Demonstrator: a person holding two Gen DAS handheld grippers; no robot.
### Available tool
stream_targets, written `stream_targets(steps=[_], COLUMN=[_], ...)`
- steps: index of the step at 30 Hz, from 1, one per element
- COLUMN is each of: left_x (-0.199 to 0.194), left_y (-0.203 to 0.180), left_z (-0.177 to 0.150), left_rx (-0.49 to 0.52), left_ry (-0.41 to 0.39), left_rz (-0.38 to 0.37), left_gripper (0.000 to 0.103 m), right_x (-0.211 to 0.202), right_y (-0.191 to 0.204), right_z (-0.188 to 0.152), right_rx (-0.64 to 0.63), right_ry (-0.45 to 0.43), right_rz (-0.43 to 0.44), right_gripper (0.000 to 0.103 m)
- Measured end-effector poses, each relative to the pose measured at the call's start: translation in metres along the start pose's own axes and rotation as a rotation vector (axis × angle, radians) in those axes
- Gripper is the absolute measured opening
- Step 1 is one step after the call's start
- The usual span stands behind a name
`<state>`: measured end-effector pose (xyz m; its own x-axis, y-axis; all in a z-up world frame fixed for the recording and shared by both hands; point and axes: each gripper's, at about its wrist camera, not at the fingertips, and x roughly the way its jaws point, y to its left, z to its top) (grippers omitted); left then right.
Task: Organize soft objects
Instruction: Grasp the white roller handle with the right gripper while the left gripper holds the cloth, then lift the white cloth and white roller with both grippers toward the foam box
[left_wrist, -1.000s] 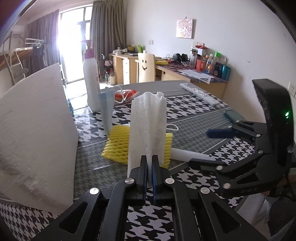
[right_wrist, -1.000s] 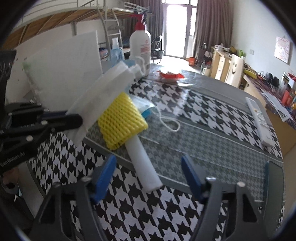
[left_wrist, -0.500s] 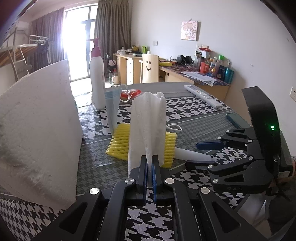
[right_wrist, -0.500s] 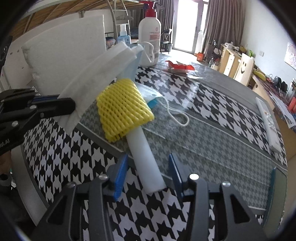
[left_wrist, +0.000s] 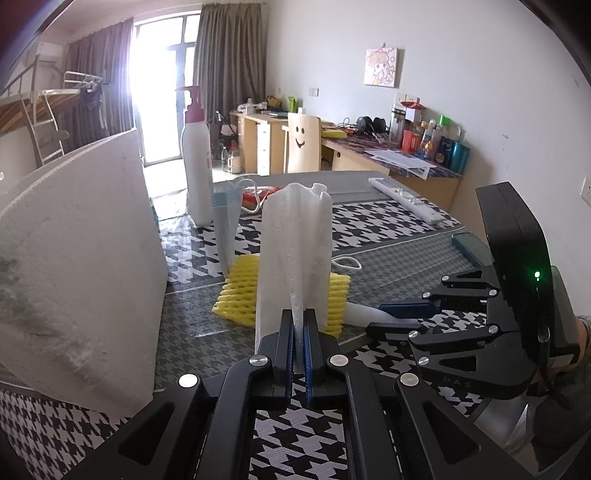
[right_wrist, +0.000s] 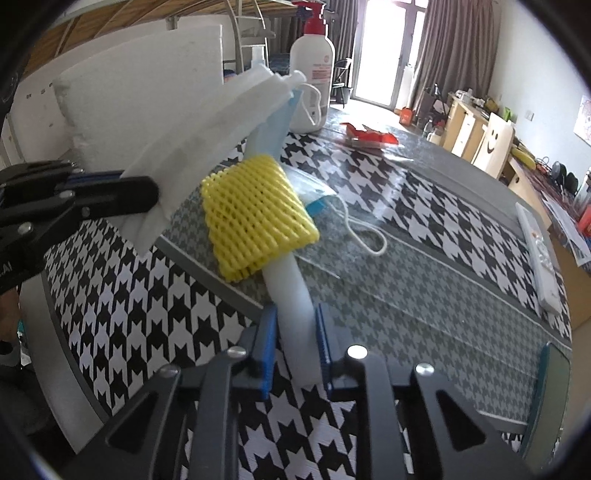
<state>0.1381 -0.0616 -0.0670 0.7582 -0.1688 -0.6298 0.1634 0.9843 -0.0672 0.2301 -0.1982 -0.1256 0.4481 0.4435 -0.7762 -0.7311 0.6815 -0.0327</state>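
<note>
My left gripper (left_wrist: 298, 314) is shut on a folded white paper towel (left_wrist: 295, 240), which sticks up from its jaws above the table; it shows from the side as the left gripper (right_wrist: 147, 195) and towel (right_wrist: 207, 125). A yellow foam net (right_wrist: 255, 210) lies on the houndstooth table over a white foam strip (right_wrist: 288, 284). My right gripper (right_wrist: 295, 314) is closing, and its blue pads press both sides of that strip's near end. In the left wrist view, the right gripper (left_wrist: 391, 317) reaches the strip (left_wrist: 358, 314) beside the net (left_wrist: 240, 291).
A big white foam board (left_wrist: 74, 258) stands at the left. Behind the net are a blue face mask (right_wrist: 273, 129), a pump bottle (right_wrist: 312, 74) and a red packet (right_wrist: 369, 136). A white remote (right_wrist: 539, 258) and a dark phone (right_wrist: 546, 387) lie at the right.
The right gripper's jaws have closed from wide apart onto the white foam strip's near end. The left gripper kept still, holding the paper towel.
</note>
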Motion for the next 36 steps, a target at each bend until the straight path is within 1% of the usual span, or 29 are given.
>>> stream_targets(steps=[4, 6, 9, 12, 17, 21, 25, 27, 31, 32, 33, 34, 36], left_x=[-0.003, -0.004, -0.005, -0.007, -0.012, -0.018, -0.023, -0.026, -0.030, -0.032, -0.033, -0.034, -0.037], left_y=[0.000, 0.003, 0.005, 0.003, 0.000, -0.001, -0.001, -0.002, -0.003, -0.003, -0.003, -0.003, -0.004], left_z=[0.001, 0.001, 0.001, 0.003, 0.005, 0.007, 0.009, 0.009, 0.009, 0.009, 0.009, 0.009, 0.009], left_rx=[-0.005, -0.012, -0.018, -0.012, -0.001, 0.008, 0.017, 0.020, 0.024, 0.028, 0.029, 0.029, 0.032], left_ry=[-0.007, -0.008, -0.011, -0.018, -0.031, -0.043, -0.056, -0.061, -0.068, -0.071, -0.074, -0.076, -0.081], left_rz=[0.002, 0.005, 0.008, 0.010, 0.009, 0.010, 0.010, 0.011, 0.012, 0.014, 0.016, 0.015, 0.012], left_gripper=[0.005, 0.005, 0.005, 0.005, 0.005, 0.005, 0.005, 0.005, 0.005, 0.005, 0.005, 0.005, 0.005], right_x=[-0.008, -0.012, -0.021, -0.033, -0.048, -0.063, -0.075, -0.083, -0.095, -0.095, -0.091, -0.086, -0.082], right_y=[-0.001, -0.002, -0.006, -0.014, -0.022, -0.024, -0.027, -0.029, -0.034, -0.032, -0.024, -0.015, -0.009], right_z=[-0.002, -0.004, -0.007, -0.010, -0.014, -0.018, -0.019, -0.021, -0.022, -0.021, -0.020, -0.019, -0.020], right_rx=[0.024, 0.041, 0.066, 0.114, 0.171, 0.198, 0.229, 0.253, 0.273, 0.273, 0.236, 0.187, 0.182], right_ry=[-0.015, -0.020, -0.037, -0.064, -0.097, -0.132, -0.155, -0.170, -0.199, -0.193, -0.171, -0.148, -0.137], right_rz=[0.007, 0.035, 0.028, 0.045, 0.025, 0.031, -0.008, -0.044, -0.079, -0.130, -0.208, -0.235, -0.182], right_gripper=[0.016, 0.016, 0.016, 0.016, 0.016, 0.016, 0.016, 0.016, 0.016, 0.016, 0.016, 0.016, 0.016])
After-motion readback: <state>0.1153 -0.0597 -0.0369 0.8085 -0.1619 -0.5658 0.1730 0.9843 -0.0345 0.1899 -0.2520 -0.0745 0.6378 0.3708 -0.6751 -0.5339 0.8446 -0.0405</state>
